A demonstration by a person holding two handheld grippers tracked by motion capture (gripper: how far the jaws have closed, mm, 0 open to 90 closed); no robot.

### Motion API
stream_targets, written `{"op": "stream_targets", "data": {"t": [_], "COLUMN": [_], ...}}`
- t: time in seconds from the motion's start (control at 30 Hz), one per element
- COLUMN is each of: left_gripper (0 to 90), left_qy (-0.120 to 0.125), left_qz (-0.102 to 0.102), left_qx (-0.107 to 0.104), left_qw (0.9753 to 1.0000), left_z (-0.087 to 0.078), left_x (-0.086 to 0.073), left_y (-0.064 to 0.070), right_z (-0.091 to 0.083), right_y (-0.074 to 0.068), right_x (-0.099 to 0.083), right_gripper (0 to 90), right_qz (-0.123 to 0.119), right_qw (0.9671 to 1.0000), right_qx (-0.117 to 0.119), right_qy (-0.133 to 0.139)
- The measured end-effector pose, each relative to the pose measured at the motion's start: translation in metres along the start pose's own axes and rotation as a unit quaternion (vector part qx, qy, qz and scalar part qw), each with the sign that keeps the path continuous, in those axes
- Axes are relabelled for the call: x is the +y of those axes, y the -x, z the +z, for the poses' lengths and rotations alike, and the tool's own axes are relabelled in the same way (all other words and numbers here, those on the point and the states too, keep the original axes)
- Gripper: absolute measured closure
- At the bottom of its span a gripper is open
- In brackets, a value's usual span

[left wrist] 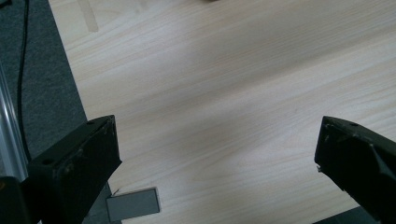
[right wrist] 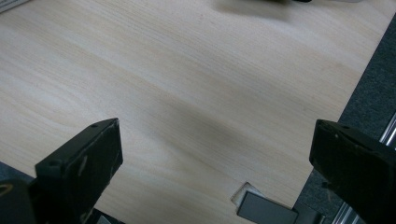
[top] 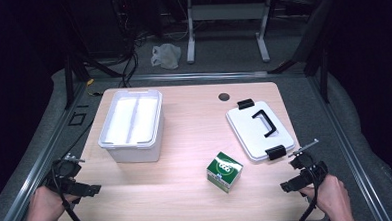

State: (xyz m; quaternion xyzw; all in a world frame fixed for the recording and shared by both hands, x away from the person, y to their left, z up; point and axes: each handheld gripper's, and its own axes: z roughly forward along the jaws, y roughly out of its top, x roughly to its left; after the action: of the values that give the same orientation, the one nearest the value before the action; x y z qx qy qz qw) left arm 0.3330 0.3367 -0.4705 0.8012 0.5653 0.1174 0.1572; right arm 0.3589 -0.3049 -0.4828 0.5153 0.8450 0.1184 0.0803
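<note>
High view: a green carton [top: 224, 171] is seen on the wooden table [top: 185, 141], near its front edge, between the left gripper [top: 90, 189] and right gripper [top: 287, 185]. Both grippers are held wide open, nothing gripped. A white bin [top: 133, 125] and lid [top: 259, 130] are noted behind the carton.

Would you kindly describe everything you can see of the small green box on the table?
The green box is a small cube, apparently cardboard, with a white ring-shaped logo on top and pale side panels. It looks closed and sits flat, turned at an angle to the table edge, near the front, between the white tub and the lid. Nothing touches it but the table.
</note>
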Motion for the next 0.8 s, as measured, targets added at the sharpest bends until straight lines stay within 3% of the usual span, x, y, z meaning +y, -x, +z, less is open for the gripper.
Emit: {"op": "stream_targets", "data": {"t": [0.17, 0.37, 0.5, 0.77, 0.8], "left_gripper": [0.0, 0.0, 0.0, 0.0, 0.0], "left_qy": [-0.01, -0.014, -0.017, -0.016, -0.017], "left_qz": [0.001, -0.001, 0.001, 0.005, 0.008], "left_qx": [-0.004, -0.005, -0.008, -0.012, -0.014], "left_qw": [0.9999, 0.9999, 0.9998, 0.9998, 0.9997], "left_z": [0.002, 0.003, 0.004, 0.005, 0.007], "left_x": [-0.001, -0.001, -0.001, 0.001, 0.001], "left_y": [-0.001, 0.0, 0.0, 0.001, 0.001], "right_z": [-0.006, -0.022, -0.031, -0.038, -0.04], "right_y": [-0.003, -0.015, -0.037, -0.061, -0.069], "right_x": [0.003, 0.013, 0.028, 0.057, 0.068], "right_gripper": [1.7, 1.6, 0.0, 0.0, 0.0], "right_qz": [-0.006, -0.02, -0.043, -0.078, -0.094], "right_qw": [1.0, 0.9998, 0.9988, 0.9964, 0.9949], "right_qx": [0.002, 0.004, 0.018, 0.02, 0.027], "right_qy": [-0.005, 0.002, -0.018, -0.024, -0.027]}}
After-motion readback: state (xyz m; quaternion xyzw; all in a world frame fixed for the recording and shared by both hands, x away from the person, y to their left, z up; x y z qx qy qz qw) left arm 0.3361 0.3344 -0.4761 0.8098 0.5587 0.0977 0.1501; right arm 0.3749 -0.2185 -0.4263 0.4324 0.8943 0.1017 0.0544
